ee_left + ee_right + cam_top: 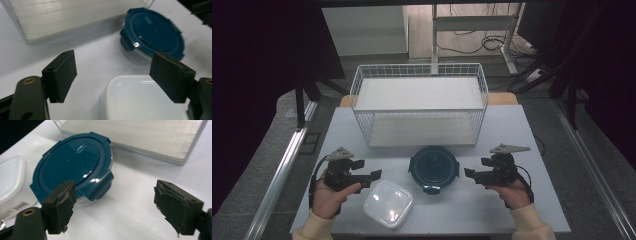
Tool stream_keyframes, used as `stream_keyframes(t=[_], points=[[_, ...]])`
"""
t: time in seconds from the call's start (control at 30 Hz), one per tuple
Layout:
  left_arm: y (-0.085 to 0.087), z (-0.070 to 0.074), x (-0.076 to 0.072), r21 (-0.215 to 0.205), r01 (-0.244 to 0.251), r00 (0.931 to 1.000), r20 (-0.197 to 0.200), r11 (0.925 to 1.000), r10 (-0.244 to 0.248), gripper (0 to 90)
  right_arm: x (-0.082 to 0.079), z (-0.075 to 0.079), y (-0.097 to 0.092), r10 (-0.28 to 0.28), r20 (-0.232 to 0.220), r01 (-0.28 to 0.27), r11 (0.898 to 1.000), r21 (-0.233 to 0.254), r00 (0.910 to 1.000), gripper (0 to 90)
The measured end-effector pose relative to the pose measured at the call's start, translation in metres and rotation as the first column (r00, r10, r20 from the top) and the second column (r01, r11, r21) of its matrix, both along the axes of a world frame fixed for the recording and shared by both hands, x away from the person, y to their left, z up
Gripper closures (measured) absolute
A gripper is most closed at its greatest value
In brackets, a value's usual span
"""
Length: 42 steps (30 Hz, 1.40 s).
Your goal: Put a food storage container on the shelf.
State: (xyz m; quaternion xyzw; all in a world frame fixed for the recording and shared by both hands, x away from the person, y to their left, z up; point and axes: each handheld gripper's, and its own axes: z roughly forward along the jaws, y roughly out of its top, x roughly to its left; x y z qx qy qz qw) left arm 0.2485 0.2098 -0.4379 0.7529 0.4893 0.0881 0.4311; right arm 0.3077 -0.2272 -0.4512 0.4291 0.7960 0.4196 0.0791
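A round container (pixel 433 167) with a dark teal snap-lock lid is seen upright on the white table, just in front of the wire basket. Four latch tabs are seen around the rim; the lid is on. Clear walls are visible under the lid in the right gripper view (pixel 75 167) and in the left gripper view (pixel 153 35).

A square container (pixel 387 203) of white translucent plastic with rounded corners is placed near the front table edge, to the left of the round one and a little nearer, close to it, lid on, flat. A barcode label is seen on its side in the right gripper view (pixel 10 180).
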Motion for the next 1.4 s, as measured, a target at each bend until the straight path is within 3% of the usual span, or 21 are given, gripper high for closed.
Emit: stream_keyframes(t=[0.1, 0.27, 0.37, 0.5, 0.8, 0.9, 1.0, 1.07, 1.23, 1.27, 1.33, 1.4], points=[[-0.007, 0.005, 0.001, 0.003, 0.016, 0.9999, 0.0, 0.9999, -0.016, 19.2, 0.001, 0.0, 0.005, -0.004, -0.021, 0.004, 1.0, 0.014, 0.9998, 14.5], [-0.018, 0.004, 0.011, -0.015, 0.045, 0.9982, -0.038, 0.9989, -0.045, 17.1, 0.006, -0.005, 0.017, 0.015, -0.068, -0.013, 1.0, 0.023, 0.9976, 12.3], [-0.026, 0.005, 0.02, -0.016, 0.094, 0.9931, -0.069, 0.9955, -0.095, 15.9, 0.008, -0.006, 0.022, 0.017, -0.078, -0.016, 1.0, 0.018, 0.9968, 11.9], [-0.033, 0.011, 0.033, -0.043, 0.118, 0.9876, -0.1, 0.9921, -0.122, 15.0, 0.012, -0.007, 0.027, 0.019, -0.096, -0.015, 0.999, 0.035, 0.9952, 10.9], [-0.049, -0.001, 0.065, -0.089, 0.154, 0.9637, -0.206, 0.984, -0.17, 14.4, 0.026, -0.015, 0.036, -0.005, -0.164, 0.017, 0.997, 0.076, 0.9864, 8.8], [-0.053, -0.005, 0.075, -0.081, 0.163, 0.9564, -0.232, 0.9832, -0.178, 14.6, 0.03, -0.018, 0.036, -0.016, -0.187, 0.035, 0.995, 0.097, 0.9822, 8.2], [-0.057, -0.011, 0.083, -0.099, 0.174, 0.9434, -0.269, 0.9798, -0.194, 15.5, 0.033, -0.019, 0.037, -0.025, -0.201, 0.048, 0.993, 0.11, 0.9792, 7.8], [-0.059, -0.016, 0.088, -0.088, 0.207, 0.933, -0.282, 0.9744, -0.224, 16.6, 0.033, -0.021, 0.037, -0.027, -0.207, 0.051, 0.993, 0.111, 0.978, 7.8], [-0.063, -0.026, 0.098, -0.112, 0.225, 0.9171, -0.311, 0.9678, -0.25, 17.2, 0.034, -0.026, 0.04, -0.037, -0.231, 0.063, 0.992, 0.108, 0.9723, 7.3], [-0.066, -0.028, 0.099, -0.12, 0.209, 0.9169, -0.321, 0.9705, -0.237, 17.2, 0.035, -0.027, 0.041, -0.037, -0.235, 0.065, 0.992, 0.111, 0.9713, 7.3], [-0.066, -0.031, 0.102, -0.121, 0.223, 0.91, -0.33, 0.9673, -0.251, 17.2, 0.036, -0.029, 0.042, -0.034, -0.246, 0.064, 0.991, 0.119, 0.9687, 7.9], [-0.07, -0.034, 0.104, -0.134, 0.205, 0.9105, -0.337, 0.9696, -0.239, 17.3, 0.036, -0.032, 0.043, -0.035, -0.255, 0.067, 0.991, 0.119, 0.9662, 8.1]])
